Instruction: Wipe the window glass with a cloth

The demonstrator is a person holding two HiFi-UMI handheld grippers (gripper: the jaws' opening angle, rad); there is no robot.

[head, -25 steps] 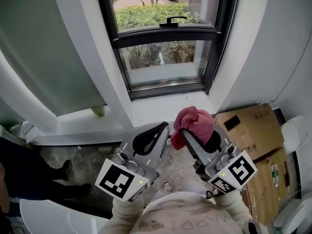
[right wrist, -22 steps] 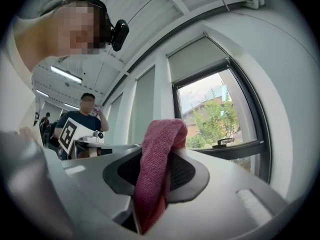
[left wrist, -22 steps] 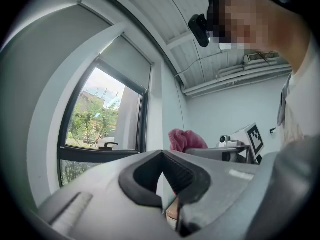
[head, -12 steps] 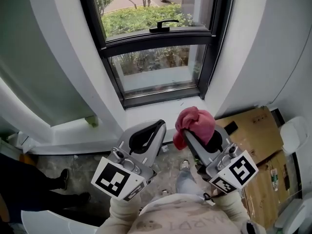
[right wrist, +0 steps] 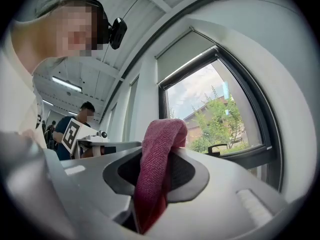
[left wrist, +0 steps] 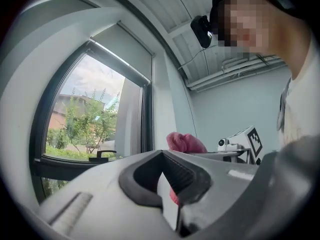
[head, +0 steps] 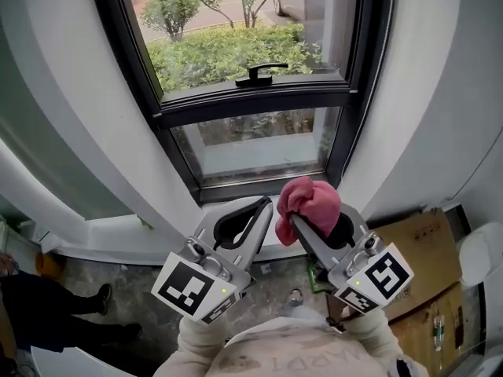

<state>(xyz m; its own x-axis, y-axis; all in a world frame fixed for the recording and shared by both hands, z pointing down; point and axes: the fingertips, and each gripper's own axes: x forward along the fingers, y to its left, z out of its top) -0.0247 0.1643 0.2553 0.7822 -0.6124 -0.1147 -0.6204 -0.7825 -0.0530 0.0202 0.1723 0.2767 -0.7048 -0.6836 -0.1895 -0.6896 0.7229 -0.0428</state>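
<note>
Both grippers have come nearer the window point(head: 236, 45) over the last second: the sill that lay between them and its frame is now mostly covered, and the pink cloth point(head: 308, 204) sits just below the lower pane point(head: 259, 144) in the head view, not yet touching it. The right gripper point(head: 297, 220) is clamped on that cloth, which is pinched through its middle so a fat wad bulges past the tips toward the window. I'd say that is on purpose, so soft fabric and not hard plastic meets the glass. Its own view shows the fold standing up between the jaws and trailing down below them. The left gripper point(head: 261, 205) is closed on nothing, its tips together with only wall and window showing beyond them. It rides beside the right one, just left of the cloth, probably only keeping out of the way, since one cloth needs one grip. The handle point(head: 261, 71) on the window's cross-bar is well above both tools. Wiping has not begun, to my eye. The next move would be pressing the wad flat onto a pane.
</note>
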